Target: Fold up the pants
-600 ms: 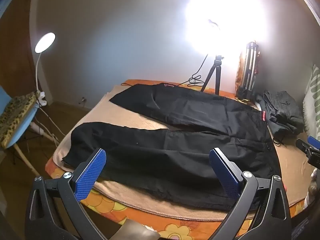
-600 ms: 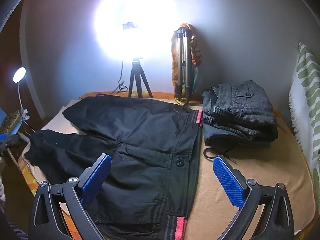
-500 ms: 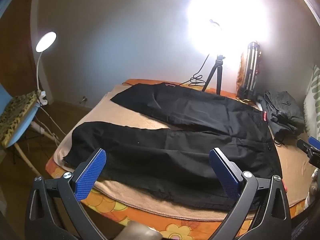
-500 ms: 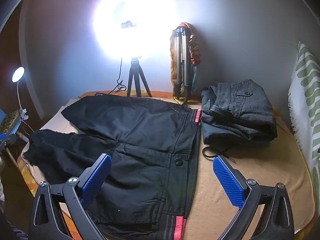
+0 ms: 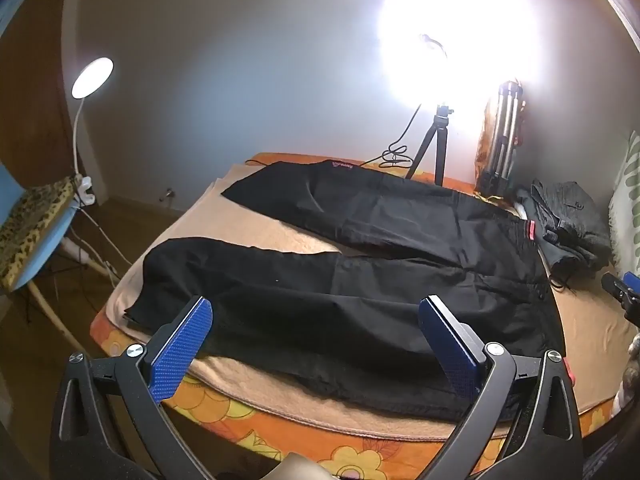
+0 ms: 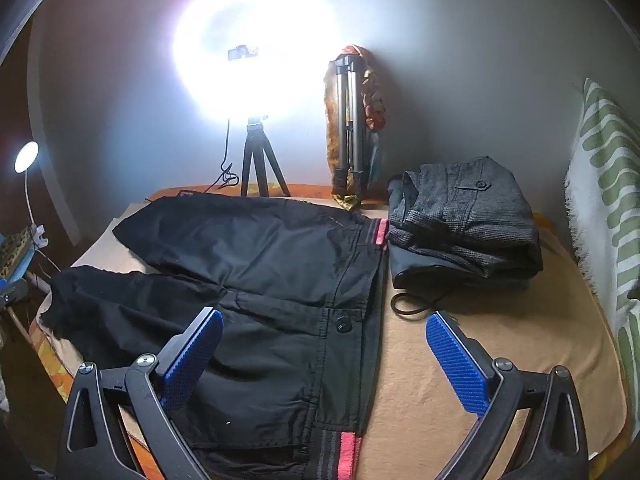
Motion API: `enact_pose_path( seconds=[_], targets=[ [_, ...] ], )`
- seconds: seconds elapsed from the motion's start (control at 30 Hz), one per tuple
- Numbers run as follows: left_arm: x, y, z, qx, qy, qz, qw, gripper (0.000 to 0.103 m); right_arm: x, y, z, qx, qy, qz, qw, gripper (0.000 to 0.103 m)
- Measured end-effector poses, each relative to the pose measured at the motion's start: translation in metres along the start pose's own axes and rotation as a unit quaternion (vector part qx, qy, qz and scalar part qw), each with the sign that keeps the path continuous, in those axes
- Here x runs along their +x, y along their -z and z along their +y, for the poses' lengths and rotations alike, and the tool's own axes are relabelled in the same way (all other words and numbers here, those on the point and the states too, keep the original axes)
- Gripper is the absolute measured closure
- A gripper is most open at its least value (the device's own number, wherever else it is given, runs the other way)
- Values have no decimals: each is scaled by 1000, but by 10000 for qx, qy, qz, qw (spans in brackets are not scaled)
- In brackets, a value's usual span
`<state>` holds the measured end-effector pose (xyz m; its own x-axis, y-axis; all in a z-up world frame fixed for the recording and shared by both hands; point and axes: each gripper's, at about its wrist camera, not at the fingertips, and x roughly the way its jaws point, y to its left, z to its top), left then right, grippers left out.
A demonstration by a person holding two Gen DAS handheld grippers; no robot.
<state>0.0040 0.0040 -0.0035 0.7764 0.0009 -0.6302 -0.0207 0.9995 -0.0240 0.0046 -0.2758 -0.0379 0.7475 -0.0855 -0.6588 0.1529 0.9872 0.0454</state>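
Black pants [image 5: 360, 276] lie flat on the bed, legs spread apart toward the left, waistband with red tabs at the right. In the right wrist view the pants [image 6: 260, 280] show the waist button and the red-striped waistband. My left gripper [image 5: 316, 344] is open and empty, held above the near leg at the bed's front edge. My right gripper [image 6: 324, 352] is open and empty, held above the waist area. Neither touches the cloth.
A beige blanket [image 6: 460, 380] covers the bed over an orange flowered sheet [image 5: 224, 408]. Folded grey garments [image 6: 468, 220] lie right of the waistband. A ring light on a tripod [image 6: 256, 160], a folded tripod [image 6: 350, 136], a desk lamp [image 5: 92, 80] and a chair [image 5: 36, 232] stand around.
Both views shifted slightly; the grippers drifted a little. The pants have not moved and both grippers stayed open.
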Motion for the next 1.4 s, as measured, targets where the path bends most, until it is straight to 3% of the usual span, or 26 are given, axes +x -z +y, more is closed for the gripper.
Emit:
enact_pose_path(
  seconds=[1.4],
  targets=[
    [1, 2, -2, -20, 50, -15, 10000, 0, -9, -5, -1, -12, 128, -132, 9998, 0]
  ],
)
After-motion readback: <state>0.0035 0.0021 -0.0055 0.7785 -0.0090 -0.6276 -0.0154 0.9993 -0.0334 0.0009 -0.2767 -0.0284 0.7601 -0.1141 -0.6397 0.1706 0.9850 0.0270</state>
